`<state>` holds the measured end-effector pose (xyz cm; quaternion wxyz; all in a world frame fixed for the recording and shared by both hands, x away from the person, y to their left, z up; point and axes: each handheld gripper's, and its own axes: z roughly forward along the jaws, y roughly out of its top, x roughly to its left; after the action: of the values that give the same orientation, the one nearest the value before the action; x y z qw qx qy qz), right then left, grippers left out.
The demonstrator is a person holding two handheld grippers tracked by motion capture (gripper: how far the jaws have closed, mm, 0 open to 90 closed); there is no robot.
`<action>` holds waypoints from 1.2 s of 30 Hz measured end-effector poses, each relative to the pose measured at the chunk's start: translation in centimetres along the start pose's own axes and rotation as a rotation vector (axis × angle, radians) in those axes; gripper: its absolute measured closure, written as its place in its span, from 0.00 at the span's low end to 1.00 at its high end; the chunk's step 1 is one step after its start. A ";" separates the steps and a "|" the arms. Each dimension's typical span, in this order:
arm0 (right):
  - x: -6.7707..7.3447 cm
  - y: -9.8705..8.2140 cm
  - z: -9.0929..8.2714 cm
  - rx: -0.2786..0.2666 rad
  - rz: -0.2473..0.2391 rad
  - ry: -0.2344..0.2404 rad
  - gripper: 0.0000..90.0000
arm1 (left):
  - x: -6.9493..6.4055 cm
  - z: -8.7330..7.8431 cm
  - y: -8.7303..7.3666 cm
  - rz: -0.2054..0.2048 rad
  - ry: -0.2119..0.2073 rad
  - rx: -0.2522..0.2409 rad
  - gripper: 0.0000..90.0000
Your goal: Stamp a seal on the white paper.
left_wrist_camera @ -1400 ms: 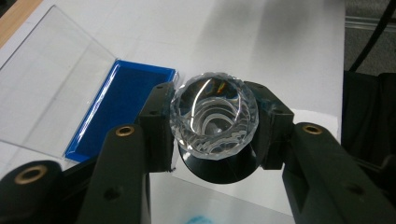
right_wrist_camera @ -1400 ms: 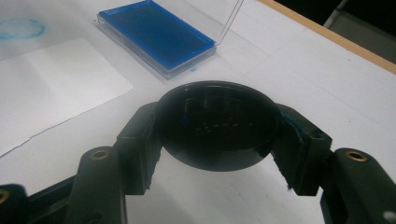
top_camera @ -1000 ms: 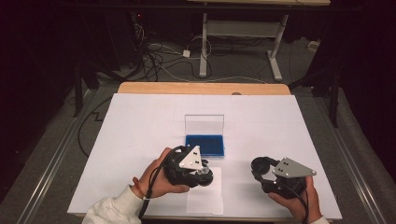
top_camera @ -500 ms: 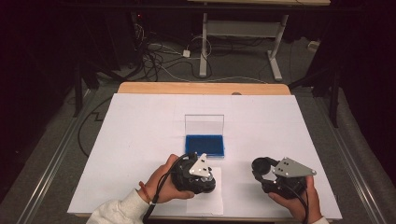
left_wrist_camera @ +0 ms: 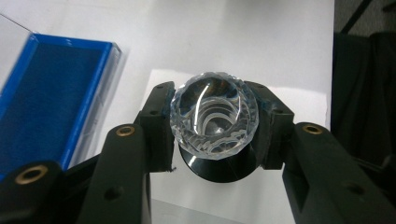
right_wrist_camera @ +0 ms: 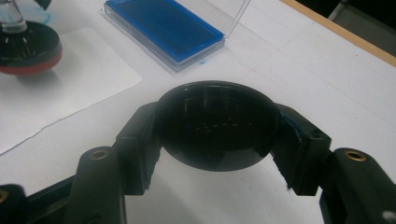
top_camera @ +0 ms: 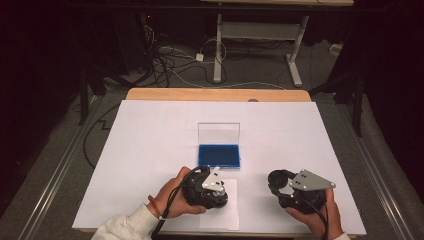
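1. Lowering and drawing toward the near table edge since the earlier frames, the left gripper [top_camera: 212, 192] is bringing a faceted crystal knob [left_wrist_camera: 215, 117] onto the paper sheet [top_camera: 227, 210]; placement appears near.
2. Jaws are clamping the clear, round, glittering knob above its black base [left_wrist_camera: 219, 169].
3. Blue-lined case [top_camera: 219, 155] is standing open.
4. Right gripper [top_camera: 287, 187] is gripping a black round cap [right_wrist_camera: 217, 126].

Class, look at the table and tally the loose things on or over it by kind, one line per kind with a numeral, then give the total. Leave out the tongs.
Open case with blue lining: 1
Cut-glass stopper: 1
Black round cap: 1
Black round base: 1
Small paper sheet: 1
Total: 5
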<state>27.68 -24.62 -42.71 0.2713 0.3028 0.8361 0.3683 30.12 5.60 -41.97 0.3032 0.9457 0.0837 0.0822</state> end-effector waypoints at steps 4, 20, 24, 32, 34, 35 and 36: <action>0.2 0.0 0.0 -0.001 -0.004 0.005 0.43 | -0.1 0.2 -0.1 0.001 0.002 0.001 0.61; 0.3 -0.1 0.2 0.003 -0.007 0.007 0.43 | -0.1 1.6 -0.6 -0.003 -0.015 0.030 0.61; 0.2 0.0 0.1 -0.002 -0.008 0.010 0.43 | -0.4 1.7 -0.7 -0.002 -0.012 0.034 0.61; 0.2 0.1 0.0 -0.014 -0.001 0.005 0.43 | -0.7 1.7 -0.7 -0.005 0.003 0.051 0.61; 0.1 0.1 0.0 -0.015 -0.002 0.003 0.43 | -0.7 1.7 -0.7 -0.007 0.000 0.052 0.61; 0.1 0.1 0.1 -0.015 -0.003 0.004 0.43 | -0.7 1.7 -0.7 -0.008 0.002 0.050 0.61; 0.1 0.0 0.1 -0.014 -0.001 0.005 0.43 | -0.7 1.7 -0.7 -0.014 0.004 0.044 0.61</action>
<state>27.72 -24.53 -42.75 0.2717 0.2997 0.8343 0.3747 29.68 5.05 -43.85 0.2830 0.9513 0.0928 0.0801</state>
